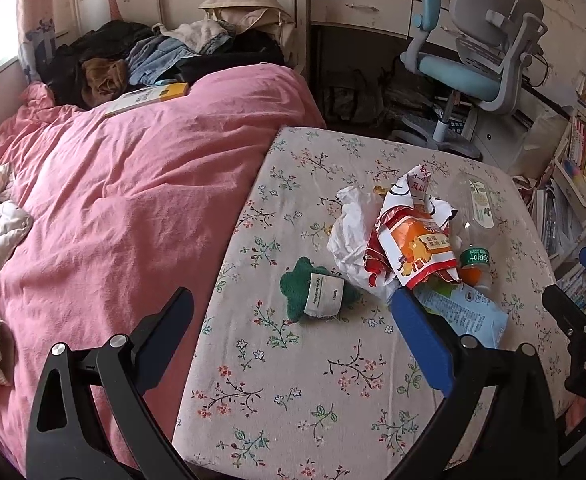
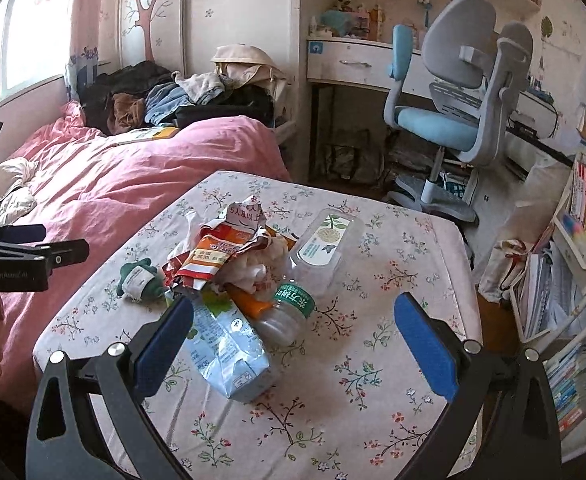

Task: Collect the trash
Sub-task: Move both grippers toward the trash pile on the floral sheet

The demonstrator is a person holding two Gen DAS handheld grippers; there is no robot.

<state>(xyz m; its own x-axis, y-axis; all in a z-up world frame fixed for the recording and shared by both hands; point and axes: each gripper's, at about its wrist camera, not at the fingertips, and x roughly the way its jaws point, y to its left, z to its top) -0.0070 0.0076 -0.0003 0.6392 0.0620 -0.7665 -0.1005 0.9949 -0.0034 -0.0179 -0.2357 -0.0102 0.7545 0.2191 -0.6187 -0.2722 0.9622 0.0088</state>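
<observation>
Trash pile on the flowered table [image 2: 373, 420]: snack wrapper [image 2: 217, 254], crushed bottle [image 2: 289, 312], blue pouch [image 2: 229, 356] heaped centrally. Left gripper [image 1: 293, 328] and right gripper [image 2: 293, 340] hover spread wide, empty, framing the heap for a first pick

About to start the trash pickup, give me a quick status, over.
Left gripper open, right gripper open, both empty. Trash pile untouched on floral table. Green plush toy beside it.
</observation>
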